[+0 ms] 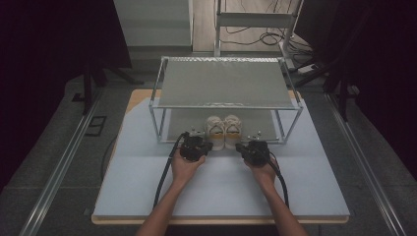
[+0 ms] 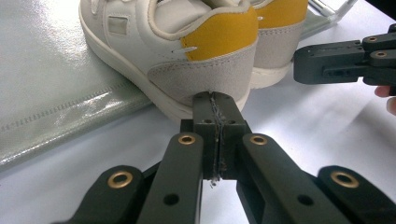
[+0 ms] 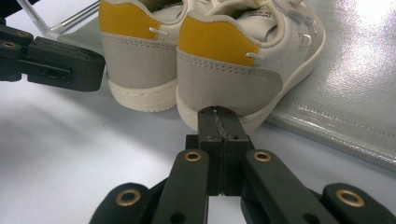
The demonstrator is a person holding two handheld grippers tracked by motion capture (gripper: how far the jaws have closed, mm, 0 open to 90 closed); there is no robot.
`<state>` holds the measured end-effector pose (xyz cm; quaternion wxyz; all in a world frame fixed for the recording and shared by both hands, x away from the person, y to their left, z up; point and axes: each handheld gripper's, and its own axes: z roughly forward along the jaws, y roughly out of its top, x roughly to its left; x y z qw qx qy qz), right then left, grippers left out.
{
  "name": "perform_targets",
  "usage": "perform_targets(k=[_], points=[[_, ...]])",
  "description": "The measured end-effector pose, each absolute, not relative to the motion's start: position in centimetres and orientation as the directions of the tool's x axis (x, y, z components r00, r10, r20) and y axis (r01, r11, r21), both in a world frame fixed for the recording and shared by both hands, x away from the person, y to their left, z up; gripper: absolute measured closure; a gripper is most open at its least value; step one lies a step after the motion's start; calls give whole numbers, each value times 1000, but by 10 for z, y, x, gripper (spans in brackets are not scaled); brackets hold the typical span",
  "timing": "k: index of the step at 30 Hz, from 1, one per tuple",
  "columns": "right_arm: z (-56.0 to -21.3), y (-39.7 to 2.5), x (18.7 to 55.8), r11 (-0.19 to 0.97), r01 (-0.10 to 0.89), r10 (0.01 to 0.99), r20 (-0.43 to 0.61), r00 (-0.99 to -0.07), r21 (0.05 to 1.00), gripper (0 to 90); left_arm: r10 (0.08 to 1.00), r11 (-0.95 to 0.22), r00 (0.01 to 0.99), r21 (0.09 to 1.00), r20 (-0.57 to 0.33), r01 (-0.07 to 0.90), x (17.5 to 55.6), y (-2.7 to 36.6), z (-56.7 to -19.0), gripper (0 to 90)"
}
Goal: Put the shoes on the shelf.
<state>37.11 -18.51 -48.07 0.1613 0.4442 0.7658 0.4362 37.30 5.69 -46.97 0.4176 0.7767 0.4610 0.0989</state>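
A pair of white sneakers with yellow heel tabs stands side by side on the lower shelf [image 1: 187, 123] of a metal rack, heels toward me. My left gripper [image 1: 199, 146] is shut with nothing in it. Its tips [image 2: 214, 100] sit right at the sole of the left sneaker [image 2: 187, 51] at the heel. My right gripper [image 1: 248, 147] is also shut and holds nothing. Its tips [image 3: 218, 114] sit against the heel sole of the right sneaker [image 3: 233, 60]. Whether the tips press on the soles or just reach them I cannot tell.
The rack's upper shelf [image 1: 223, 81] overhangs the sneakers and hides their toes. Thin metal posts [image 1: 160, 125] stand at its front corners. The rack stands on a white table board [image 1: 221, 191]. The silver shelf mat [image 2: 56, 93] ends in a low edge.
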Motion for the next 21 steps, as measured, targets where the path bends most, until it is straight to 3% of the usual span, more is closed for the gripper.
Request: perform_targets(k=[21], points=[[-479,-185,379,224,541,829,134,-543,811,898,806,-241,549,723,-222,647,398,51,-469,885]])
